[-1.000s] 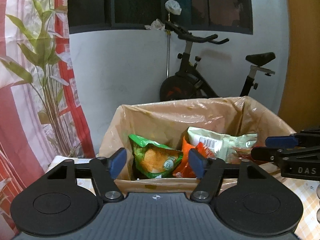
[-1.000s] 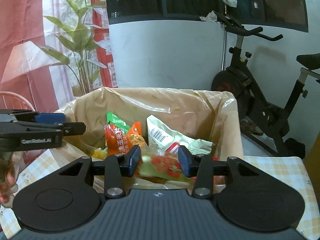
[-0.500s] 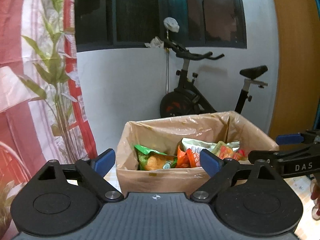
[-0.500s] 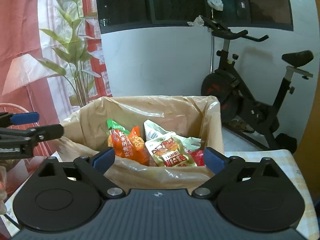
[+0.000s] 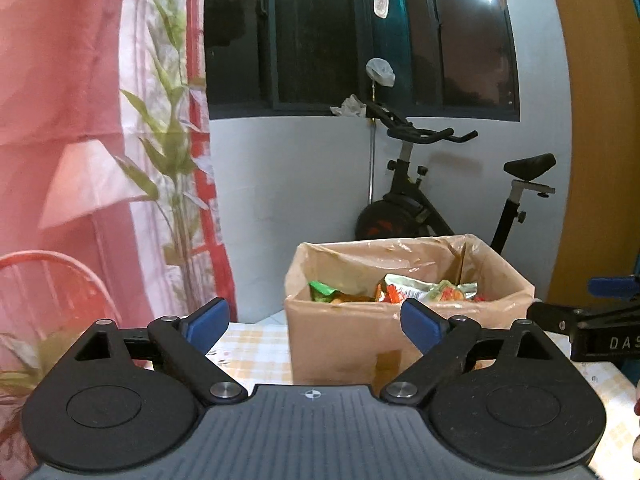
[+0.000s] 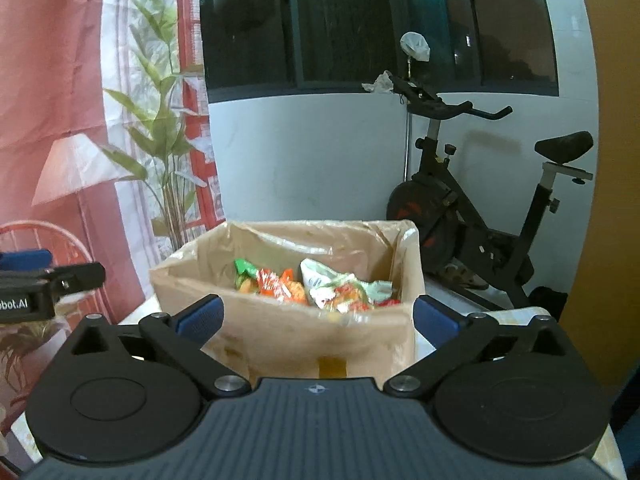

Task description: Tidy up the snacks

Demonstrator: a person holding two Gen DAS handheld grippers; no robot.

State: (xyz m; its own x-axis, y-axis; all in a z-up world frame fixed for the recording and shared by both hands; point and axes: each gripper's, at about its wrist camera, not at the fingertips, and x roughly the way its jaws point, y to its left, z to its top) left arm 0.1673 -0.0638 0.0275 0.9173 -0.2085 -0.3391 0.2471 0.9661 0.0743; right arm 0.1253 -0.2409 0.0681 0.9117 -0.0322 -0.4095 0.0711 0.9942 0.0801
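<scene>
A cardboard box (image 5: 340, 336) lined with clear plastic stands on a checked tablecloth (image 5: 256, 348). It holds several snack bags: a green one (image 5: 322, 290), orange ones (image 6: 276, 284) and a pale green-white one (image 5: 424, 290). The box also shows in the right wrist view (image 6: 280, 336). My left gripper (image 5: 316, 320) is open and empty, pulled back in front of the box. My right gripper (image 6: 316, 314) is open and empty, also in front of the box. Each gripper shows at the other view's edge.
An exercise bike (image 5: 432, 208) stands behind the box against a white wall. A red and white curtain with leaf print (image 5: 132, 160) hangs at the left. A red wire chair (image 5: 48, 280) is at the lower left. An orange-brown door panel (image 5: 600, 160) is at the right.
Both grippers have opened wide and pulled back and up from the box. The right gripper let go of a pale green snack bag, which now lies in the box.
</scene>
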